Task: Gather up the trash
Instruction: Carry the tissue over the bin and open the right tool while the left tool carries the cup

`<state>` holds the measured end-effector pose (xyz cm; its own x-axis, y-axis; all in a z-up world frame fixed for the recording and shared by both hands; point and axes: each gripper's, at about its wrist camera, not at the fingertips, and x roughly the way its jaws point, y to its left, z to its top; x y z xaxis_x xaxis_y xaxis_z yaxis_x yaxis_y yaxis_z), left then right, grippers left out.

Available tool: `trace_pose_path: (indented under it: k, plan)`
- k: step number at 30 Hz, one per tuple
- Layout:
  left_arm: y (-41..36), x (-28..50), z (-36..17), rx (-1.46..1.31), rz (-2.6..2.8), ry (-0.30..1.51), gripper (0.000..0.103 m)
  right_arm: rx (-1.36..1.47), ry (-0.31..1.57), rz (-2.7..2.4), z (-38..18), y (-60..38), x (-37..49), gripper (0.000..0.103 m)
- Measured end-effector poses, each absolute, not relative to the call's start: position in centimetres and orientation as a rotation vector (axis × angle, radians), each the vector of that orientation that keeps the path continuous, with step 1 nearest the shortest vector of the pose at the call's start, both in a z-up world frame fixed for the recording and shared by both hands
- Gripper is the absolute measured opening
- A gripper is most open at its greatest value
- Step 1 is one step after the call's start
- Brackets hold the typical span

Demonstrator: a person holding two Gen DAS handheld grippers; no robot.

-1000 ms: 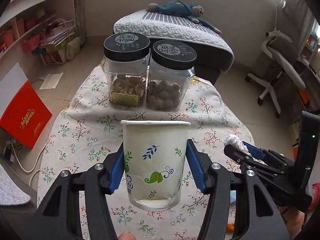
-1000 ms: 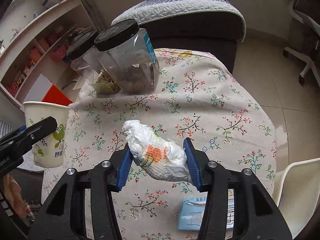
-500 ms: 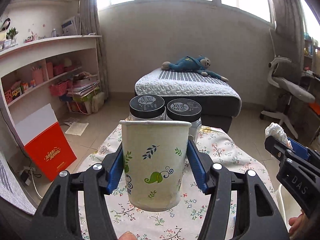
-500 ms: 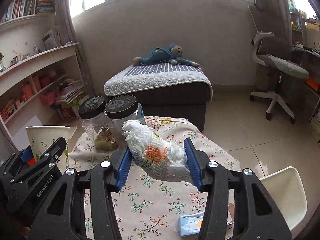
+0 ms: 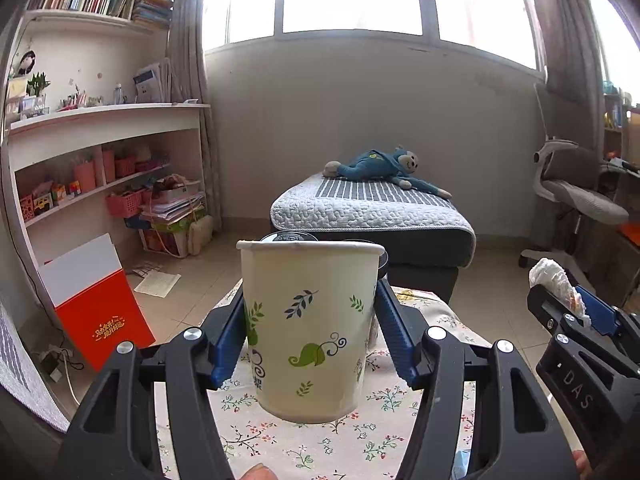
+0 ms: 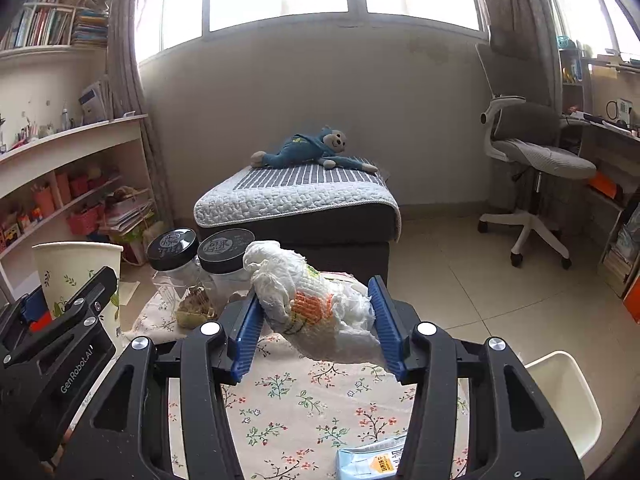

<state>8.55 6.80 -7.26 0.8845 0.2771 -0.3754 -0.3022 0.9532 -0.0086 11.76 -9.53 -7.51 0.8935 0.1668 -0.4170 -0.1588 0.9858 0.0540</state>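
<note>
A white paper cup (image 5: 308, 312) printed with green leaves hangs upright above the floral tablecloth (image 5: 304, 444), and my left gripper (image 5: 310, 332) is shut on its sides. In the right wrist view the same cup (image 6: 76, 272) shows at the far left behind the left gripper (image 6: 68, 308). My right gripper (image 6: 316, 320) is shut on a crumpled white plastic wrapper (image 6: 304, 292) with orange print, held above the table. In the left wrist view the wrapper (image 5: 550, 280) sticks out of the right gripper (image 5: 568, 304) at the right edge.
Two clear jars with black lids (image 6: 172, 244) (image 6: 226, 246) stand at the table's far side. A blue tissue pack (image 6: 372, 460) lies near the front edge, a white chair (image 6: 560, 392) beside it. Beyond are a quilted ottoman (image 6: 296, 200), an office chair (image 6: 536, 152) and shelves (image 5: 100, 128).
Both grippers have risen and tipped up from looking down at the table to looking across the room. The cup and the wrapper came up with them, still held.
</note>
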Motion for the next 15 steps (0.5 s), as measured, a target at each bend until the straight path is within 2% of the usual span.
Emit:
trace_pose_path:
  k: [15]
  plan:
    - [4.0,7.8,-6.3,-0.057,0.251,0.359,0.061,0.016,0.409,0.134,-6.7,-11.1,10.8,0.048]
